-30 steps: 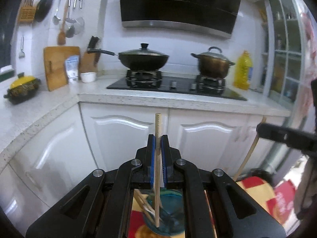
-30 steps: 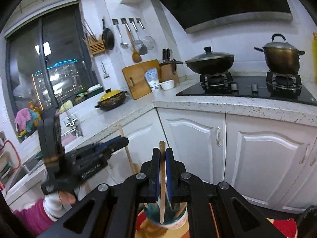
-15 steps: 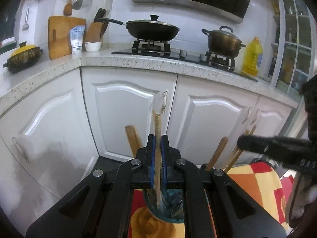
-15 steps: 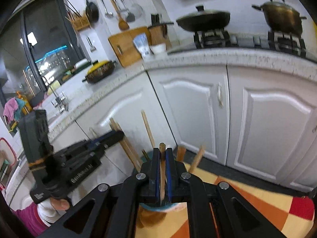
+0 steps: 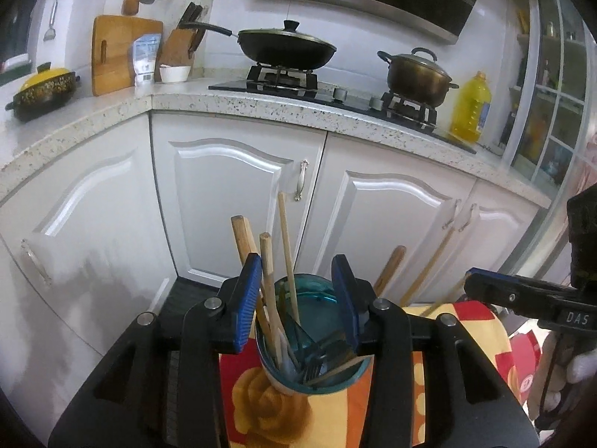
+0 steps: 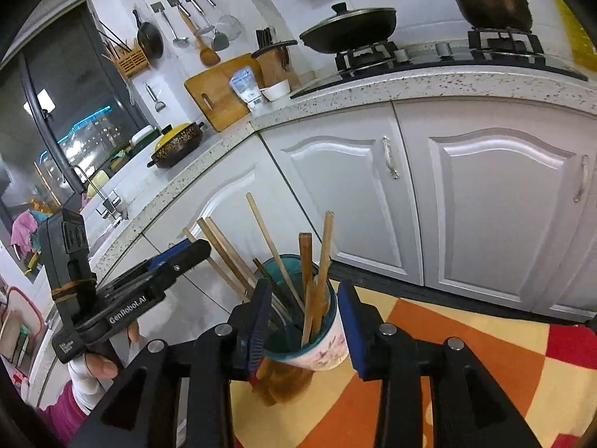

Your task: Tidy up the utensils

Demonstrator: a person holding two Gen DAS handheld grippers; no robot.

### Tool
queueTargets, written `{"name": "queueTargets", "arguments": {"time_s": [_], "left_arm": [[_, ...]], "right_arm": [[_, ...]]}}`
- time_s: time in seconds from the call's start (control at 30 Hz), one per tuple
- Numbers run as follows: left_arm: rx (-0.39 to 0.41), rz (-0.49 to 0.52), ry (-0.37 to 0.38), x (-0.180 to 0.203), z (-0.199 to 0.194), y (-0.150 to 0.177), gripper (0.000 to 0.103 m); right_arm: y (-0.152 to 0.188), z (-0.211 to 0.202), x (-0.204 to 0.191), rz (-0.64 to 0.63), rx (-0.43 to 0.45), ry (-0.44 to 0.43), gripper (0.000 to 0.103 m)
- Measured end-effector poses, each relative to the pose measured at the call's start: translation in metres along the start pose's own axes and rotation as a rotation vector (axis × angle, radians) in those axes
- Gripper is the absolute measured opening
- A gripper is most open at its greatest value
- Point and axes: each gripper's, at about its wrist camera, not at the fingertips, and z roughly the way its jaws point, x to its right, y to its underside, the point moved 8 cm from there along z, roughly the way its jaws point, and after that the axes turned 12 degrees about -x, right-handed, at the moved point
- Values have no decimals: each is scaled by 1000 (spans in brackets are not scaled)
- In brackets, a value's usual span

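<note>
A teal cup (image 5: 321,369) with a flowered outside (image 6: 328,351) stands on a cloth of orange, yellow and red (image 5: 261,403). Several wooden sticks and dark utensils stand in it. My left gripper (image 5: 296,280) hangs right over the cup, its jaws opening. A light wooden chopstick (image 5: 266,261) leans loose in the cup beside the left blue pad, and no pad presses on it. My right gripper (image 6: 304,287) straddles the same cup, its jaws also opening. A flat wooden stick (image 6: 306,261) stands free between them. Each gripper also shows at the edge of the other's view (image 5: 522,295) (image 6: 149,287).
White cabinet doors (image 5: 238,194) rise close behind the cup under a speckled counter (image 5: 261,106). On it are a hob with a black wok (image 5: 287,46) and a bronze pot (image 5: 418,74), a yellow oil bottle (image 5: 471,108), a cutting board (image 6: 220,93) and a yellow-lidded casserole (image 6: 177,145).
Both grippers have sunk toward the cup. Each was shut on a wooden stick; now both sets of jaws have parted and the sticks stand loose in the cup.
</note>
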Motion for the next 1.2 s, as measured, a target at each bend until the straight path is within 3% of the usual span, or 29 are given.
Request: {"name": "queueTargets", "arguments": {"time_s": [0.17,0.5,0.63,1.2], "left_arm": [[-3,30,-49,11,-12,11,43],[-52,23,-109,24,-16,39,43],[-63,20,-134,25,-18,47,43],[-96,8,-230,13,-25,70,43]], "right_arm": [[17,-4,1,-11,1,48,35],[41,1,-3,-16,-11,117,35],[50,0,-5,-39,-6,167,41],[62,4,-15,-44,-13,187,42]]}}
